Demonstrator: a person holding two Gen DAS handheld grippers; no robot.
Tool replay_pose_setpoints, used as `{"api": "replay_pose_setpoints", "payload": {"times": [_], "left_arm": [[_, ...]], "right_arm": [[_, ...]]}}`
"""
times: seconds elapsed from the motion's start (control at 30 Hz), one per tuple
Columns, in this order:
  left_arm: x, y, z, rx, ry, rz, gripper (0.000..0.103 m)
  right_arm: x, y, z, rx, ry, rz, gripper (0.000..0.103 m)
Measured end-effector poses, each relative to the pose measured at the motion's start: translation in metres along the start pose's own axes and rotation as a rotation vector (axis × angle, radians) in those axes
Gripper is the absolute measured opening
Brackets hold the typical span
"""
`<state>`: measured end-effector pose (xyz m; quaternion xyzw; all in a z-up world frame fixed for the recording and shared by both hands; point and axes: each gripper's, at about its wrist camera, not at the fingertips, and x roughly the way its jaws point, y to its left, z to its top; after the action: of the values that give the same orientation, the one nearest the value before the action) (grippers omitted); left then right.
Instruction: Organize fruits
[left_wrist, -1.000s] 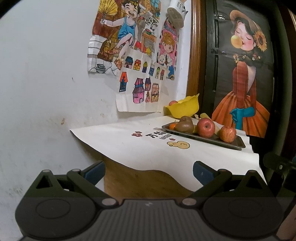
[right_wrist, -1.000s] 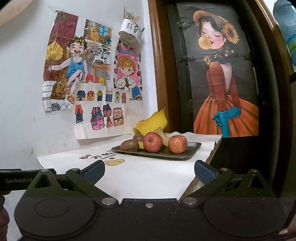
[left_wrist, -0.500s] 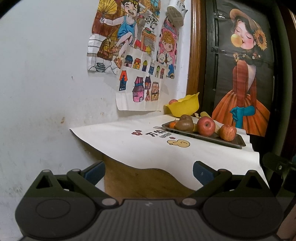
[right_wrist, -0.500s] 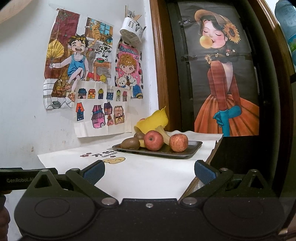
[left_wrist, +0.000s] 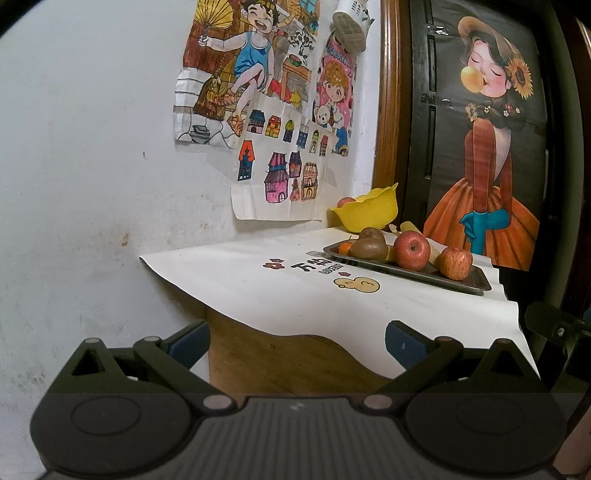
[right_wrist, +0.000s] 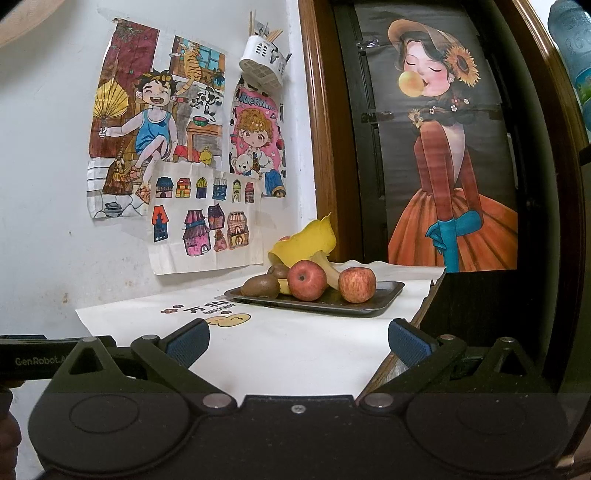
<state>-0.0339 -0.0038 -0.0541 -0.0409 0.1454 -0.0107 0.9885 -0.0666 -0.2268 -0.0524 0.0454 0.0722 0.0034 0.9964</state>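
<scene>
Both grippers, left gripper and right gripper, gaping, empty; fruit tray center frame, well apart.

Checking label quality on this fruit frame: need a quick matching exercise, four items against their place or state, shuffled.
Items:
1. yellow bowl
2. kiwi
3. white holder
4. right gripper

Places or states:
A. open, short of the table, holding nothing
B. on the wall, above the drawings
C. behind the tray, near the door frame
D. at the left end of the tray

Pairs: 1-C, 2-D, 3-B, 4-A
</scene>
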Motion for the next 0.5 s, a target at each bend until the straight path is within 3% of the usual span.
{"api": "replay_pose_setpoints", "payload": {"times": [0.5], "left_arm": [[-0.0003,-0.0003,-0.0002,0.001,0.001,0.0,0.103]], "right_arm": [[-0.0001,0.0016,-0.0002,0.0,0.001,-0.001,0.102]]}}
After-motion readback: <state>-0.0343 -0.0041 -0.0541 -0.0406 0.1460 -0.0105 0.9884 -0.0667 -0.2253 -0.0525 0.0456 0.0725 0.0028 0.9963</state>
